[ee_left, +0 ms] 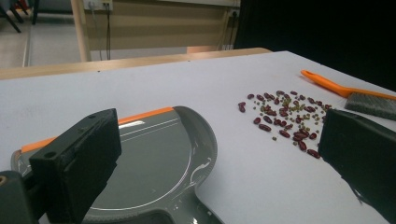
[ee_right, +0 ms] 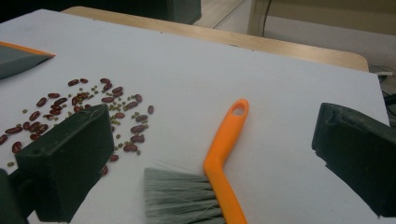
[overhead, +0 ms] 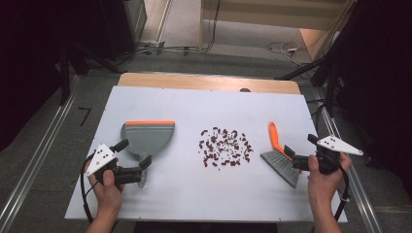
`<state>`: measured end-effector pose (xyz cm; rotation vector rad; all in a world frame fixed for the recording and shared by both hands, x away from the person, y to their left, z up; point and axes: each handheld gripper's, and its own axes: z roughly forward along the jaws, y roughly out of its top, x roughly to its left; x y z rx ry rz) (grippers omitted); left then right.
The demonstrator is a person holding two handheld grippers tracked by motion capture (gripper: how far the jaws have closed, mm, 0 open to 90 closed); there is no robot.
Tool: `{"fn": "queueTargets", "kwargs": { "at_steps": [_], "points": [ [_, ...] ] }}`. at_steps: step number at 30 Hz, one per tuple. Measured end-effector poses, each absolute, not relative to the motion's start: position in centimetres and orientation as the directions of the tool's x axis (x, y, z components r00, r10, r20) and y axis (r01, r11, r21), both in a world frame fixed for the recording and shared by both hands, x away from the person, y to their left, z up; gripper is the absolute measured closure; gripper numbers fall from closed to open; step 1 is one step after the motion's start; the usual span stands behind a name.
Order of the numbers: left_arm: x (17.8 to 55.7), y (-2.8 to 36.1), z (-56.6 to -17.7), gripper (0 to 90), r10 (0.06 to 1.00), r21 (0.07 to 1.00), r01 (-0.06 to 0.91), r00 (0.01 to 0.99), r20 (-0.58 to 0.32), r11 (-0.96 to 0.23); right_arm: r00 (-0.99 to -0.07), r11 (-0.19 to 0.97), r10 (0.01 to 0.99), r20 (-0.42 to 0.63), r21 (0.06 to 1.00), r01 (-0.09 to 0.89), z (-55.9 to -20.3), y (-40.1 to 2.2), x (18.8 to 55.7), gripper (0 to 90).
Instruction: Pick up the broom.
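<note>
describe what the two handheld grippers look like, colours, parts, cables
Both are black handheld tools. The left gripper and the right gripper each end in two blocky, flat-faced black jaws. Each carries a light grey three-cornered plate with small dark dots on top, and a black cable trails back from each past the wrist. The forearms are bare, no sleeves in view.

light: bright, even overhead | surroundings: dark | glare: dustpan point(ee_left: 154, 158) | focus: soft

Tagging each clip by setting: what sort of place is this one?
Probably a lab or recording workspace, not a home: a white board table amid dark curtains, metal rails on grey floor, loose cables behind. Dustpan, brush and beans look staged.
</note>
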<state>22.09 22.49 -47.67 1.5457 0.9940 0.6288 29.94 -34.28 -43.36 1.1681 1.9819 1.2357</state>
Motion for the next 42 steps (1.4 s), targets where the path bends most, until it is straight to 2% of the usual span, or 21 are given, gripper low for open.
{"fn": "queueTargets", "kwargs": {
  "at_steps": [10,16,17,18,19,22,26,27,29,31,33,35,42],
  "points": [
    [22.2,22.3,-47.8,0.0,0.854,0.966,0.258,0.504,-0.125,-0.011,-0.52,0.228,0.853,0.044,0.864,0.448,-42.0,-33.3,32.7,0.0],
    [22.2,22.3,-47.8,0.0,0.855,0.965,0.262,0.503,-0.127,-0.01,-0.539,0.243,0.838,0.083,0.827,0.506,-41.9,-32.4,34.7,4.7],
    [22.2,22.3,-47.8,0.0,0.856,0.965,0.263,0.501,-0.128,-0.01,-0.542,0.256,0.835,0.096,0.804,0.537,-41.9,-32.1,35.6,11.6],
    [22.3,22.3,-47.8,0.0,0.857,0.964,0.265,0.499,-0.129,-0.009,-0.542,0.256,0.835,0.096,0.804,0.537,-41.9,-32.1,35.6,11.6],
    [22.3,22.3,-47.8,0.0,0.857,0.964,0.266,0.498,-0.128,-0.011,-0.521,0.251,0.848,0.102,0.787,0.563,-42.0,-31.9,36.2,23.0],
    [22.3,22.4,-47.8,0.0,0.858,0.964,0.266,0.498,-0.126,-0.013,-0.494,0.233,0.861,0.122,0.769,0.595,-42.3,-31.9,36.9,37.1],
    [22.3,22.4,-47.8,0.0,0.856,0.964,0.265,0.502,-0.125,-0.015,-0.466,0.261,0.879,0.102,0.716,0.647,-42.9,-31.5,37.6,41.6],
    [22.3,22.3,-47.8,0.0,0.855,0.964,0.265,0.503,-0.126,-0.014,-0.457,0.296,0.888,0.058,0.688,0.662,-43.3,-31.2,37.8,46.8],
    [22.3,22.3,-47.8,0.0,0.854,0.964,0.265,0.506,-0.124,-0.017,-0.464,0.309,0.883,0.073,0.654,0.691,-43.8,-31.2,38.1,51.5],
    [22.3,22.2,-47.8,0.0,0.853,0.964,0.264,0.507,-0.121,-0.02,-0.471,0.333,0.881,0.055,0.635,0.697,-44.2,-31.1,38.0,61.3],
    [22.3,22.2,-47.8,0.0,0.852,0.964,0.265,0.51,-0.118,-0.025,-0.439,0.319,0.897,0.053,0.611,0.725,-44.6,-30.9,38.0,65.0],
    [22.2,22.2,-47.8,0.0,0.852,0.964,0.264,0.511,-0.117,-0.026,-0.412,0.272,0.903,0.12,0.583,0.766,-44.9,-31.0,38.2,66.3],
    [22.3,22.2,-47.8,0.0,0.851,0.964,0.265,0.512,-0.116,-0.028,-0.38,0.291,0.92,0.097,0.483,0.826,-46.2,-30.7,38.7,65.4]
  ]
}}
